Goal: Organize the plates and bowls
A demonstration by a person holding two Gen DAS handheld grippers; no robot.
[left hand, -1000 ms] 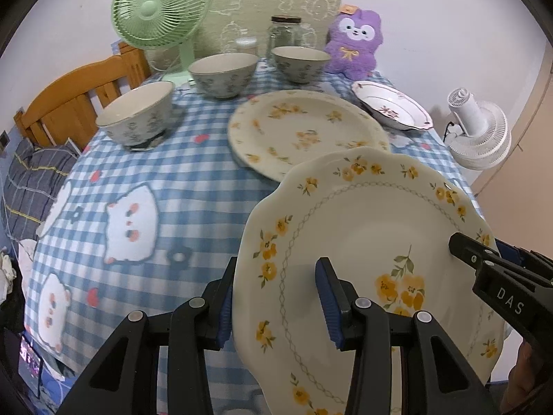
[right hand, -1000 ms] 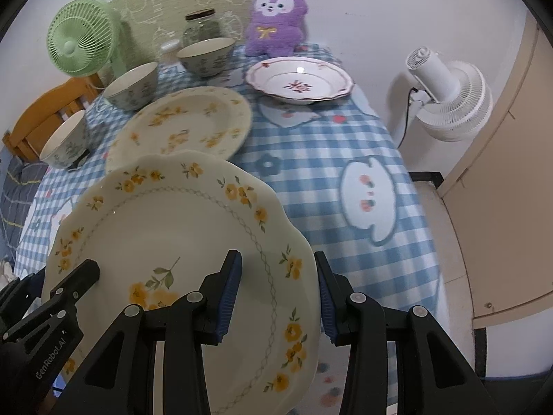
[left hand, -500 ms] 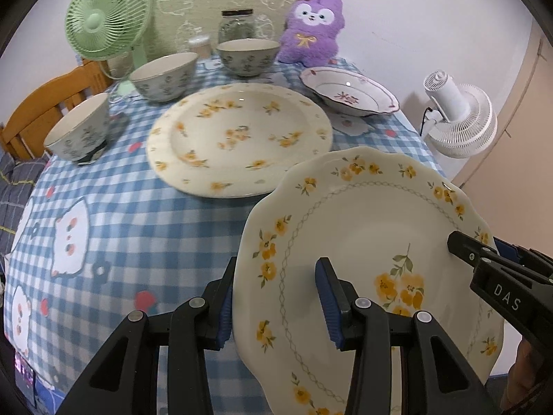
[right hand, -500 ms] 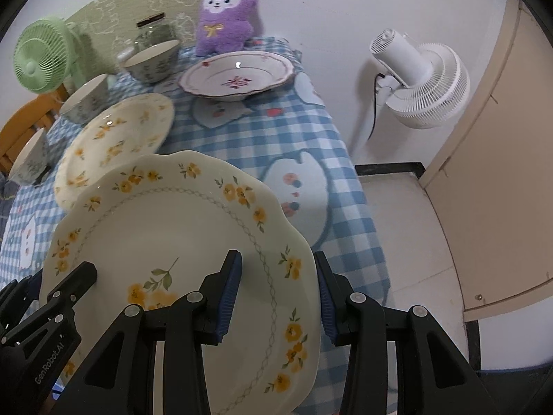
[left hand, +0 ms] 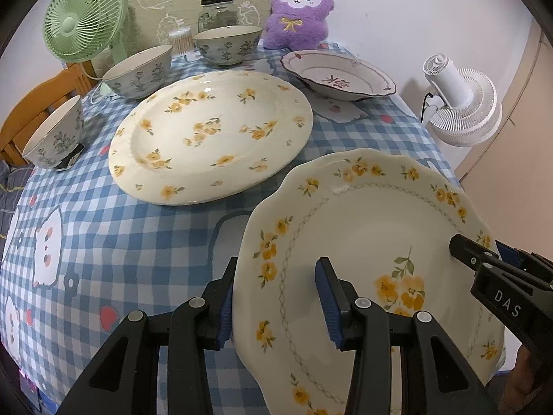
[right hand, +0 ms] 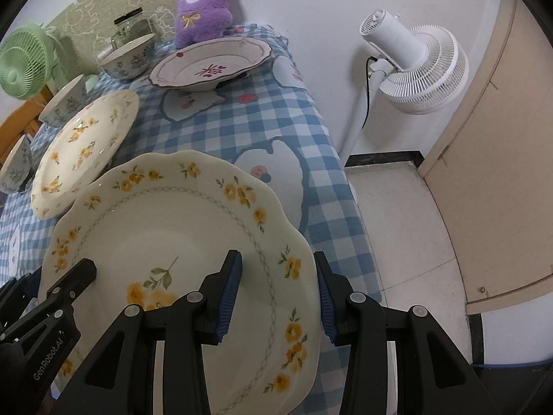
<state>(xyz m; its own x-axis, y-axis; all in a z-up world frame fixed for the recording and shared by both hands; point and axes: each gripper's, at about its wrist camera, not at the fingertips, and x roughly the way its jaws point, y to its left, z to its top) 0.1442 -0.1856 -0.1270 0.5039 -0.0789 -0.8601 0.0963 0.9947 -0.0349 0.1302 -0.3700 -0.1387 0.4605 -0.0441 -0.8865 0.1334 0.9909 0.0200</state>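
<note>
Left wrist view: all three floral bowls are seen, one (left hand: 55, 138) by the wooden chair (left hand: 38, 103), one (left hand: 138, 72) and one (left hand: 226, 45) further back, along with a green fan (left hand: 83, 17), a glass jar (left hand: 217, 14) and a purple plush (left hand: 297, 14) at the far edge of the table with its blue checked cloth (left hand: 121, 242). A large oval plate (left hand: 211, 135) is laid flat mid-table, a red-patterned dish (left hand: 338, 76) behind it. The scalloped plate (left hand: 366, 242) is held tilted, nearer than the oval plate; its left rim is clamped by the left gripper (left hand: 276, 294), one pad under the rim, one on the face. The right gripper (left hand: 484, 259) is seen pinching the opposite rim. Right wrist view: shown only here are the tiled floor (right hand: 414, 207), a beige door (right hand: 501, 138) and the full stand of the white fan (right hand: 414, 65) beside the table. The scalloped plate (right hand: 172, 235) is gripped at its right rim by the right gripper (right hand: 276, 294), pads on both faces; the left gripper (right hand: 79, 273) is closed on the far rim. The oval plate (right hand: 86, 148) is partly hidden behind the scalloped plate.
</note>
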